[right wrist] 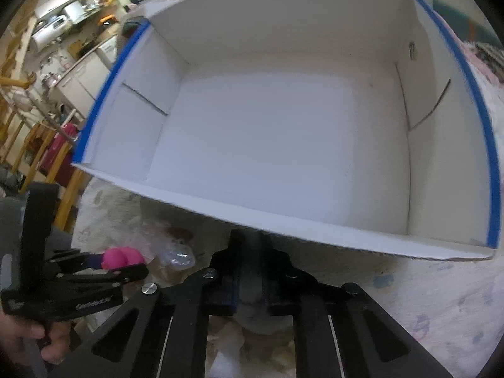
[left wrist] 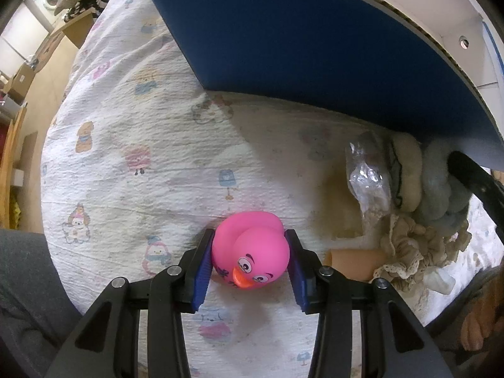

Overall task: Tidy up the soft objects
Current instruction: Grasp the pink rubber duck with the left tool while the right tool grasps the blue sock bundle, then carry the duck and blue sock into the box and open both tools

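Note:
A pink rubber duck (left wrist: 250,250) sits between the blue pads of my left gripper (left wrist: 250,261), which is shut on it just above the patterned bedsheet (left wrist: 132,145). The duck also shows in the right wrist view (right wrist: 121,258). My right gripper (right wrist: 250,289) is shut on a grey-blue fluffy soft toy (right wrist: 252,312), just in front of the near wall of a blue box (left wrist: 315,37) with a white inside (right wrist: 267,145). In the left wrist view that toy (left wrist: 441,189) lies by the box's corner.
Beside the box lie a crinkled clear plastic bag (left wrist: 367,173), a cream plush (left wrist: 406,170), a beige lace scrunchie (left wrist: 419,249) and a tan piece (left wrist: 356,261). The bed's edge curves at left. Furniture and shelves stand beyond it.

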### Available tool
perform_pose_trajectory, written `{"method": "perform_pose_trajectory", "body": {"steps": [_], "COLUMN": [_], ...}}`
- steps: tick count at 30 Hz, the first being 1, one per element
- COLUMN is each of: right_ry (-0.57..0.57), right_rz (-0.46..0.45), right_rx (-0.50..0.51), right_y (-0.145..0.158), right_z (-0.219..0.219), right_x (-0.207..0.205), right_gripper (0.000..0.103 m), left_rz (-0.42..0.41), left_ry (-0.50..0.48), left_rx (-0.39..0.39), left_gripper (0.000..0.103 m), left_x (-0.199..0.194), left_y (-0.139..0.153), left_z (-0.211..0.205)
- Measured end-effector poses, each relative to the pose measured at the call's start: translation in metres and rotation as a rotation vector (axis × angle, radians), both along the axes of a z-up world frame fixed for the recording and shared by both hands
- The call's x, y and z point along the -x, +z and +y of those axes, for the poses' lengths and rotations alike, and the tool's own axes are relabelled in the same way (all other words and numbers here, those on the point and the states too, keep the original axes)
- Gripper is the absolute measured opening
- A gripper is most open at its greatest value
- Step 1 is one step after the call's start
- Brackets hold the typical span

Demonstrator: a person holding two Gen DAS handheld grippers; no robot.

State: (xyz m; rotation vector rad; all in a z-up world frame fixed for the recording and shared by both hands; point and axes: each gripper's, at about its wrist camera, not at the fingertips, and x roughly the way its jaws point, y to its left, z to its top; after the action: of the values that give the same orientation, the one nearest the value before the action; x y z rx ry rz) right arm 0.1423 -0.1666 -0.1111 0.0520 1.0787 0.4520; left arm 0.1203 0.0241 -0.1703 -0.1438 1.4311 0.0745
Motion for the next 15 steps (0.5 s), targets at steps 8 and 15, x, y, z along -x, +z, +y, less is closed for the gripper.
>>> {"method": "perform_pose_trajectory", "body": {"steps": [8, 15], "right_ry": [0.005, -0.027], "right_rz": [-0.070, -0.093], "right_rx": [0.007, -0.050], "right_y": [0.021, 0.033], "right_z": [0.000, -0.011], "right_x": [0.016, 0.027], "right_gripper": [0.008, 0.007], "left_rz": [-0.007, -0.022], "left_ry": [0.011, 0.020], "left_rx": [0.017, 0.012], "left_gripper": [0.039, 0.039], "left_x": [0.010, 0.017], "left_y": [0.001, 0.006], "left_z": [-0.007, 0.003]}}
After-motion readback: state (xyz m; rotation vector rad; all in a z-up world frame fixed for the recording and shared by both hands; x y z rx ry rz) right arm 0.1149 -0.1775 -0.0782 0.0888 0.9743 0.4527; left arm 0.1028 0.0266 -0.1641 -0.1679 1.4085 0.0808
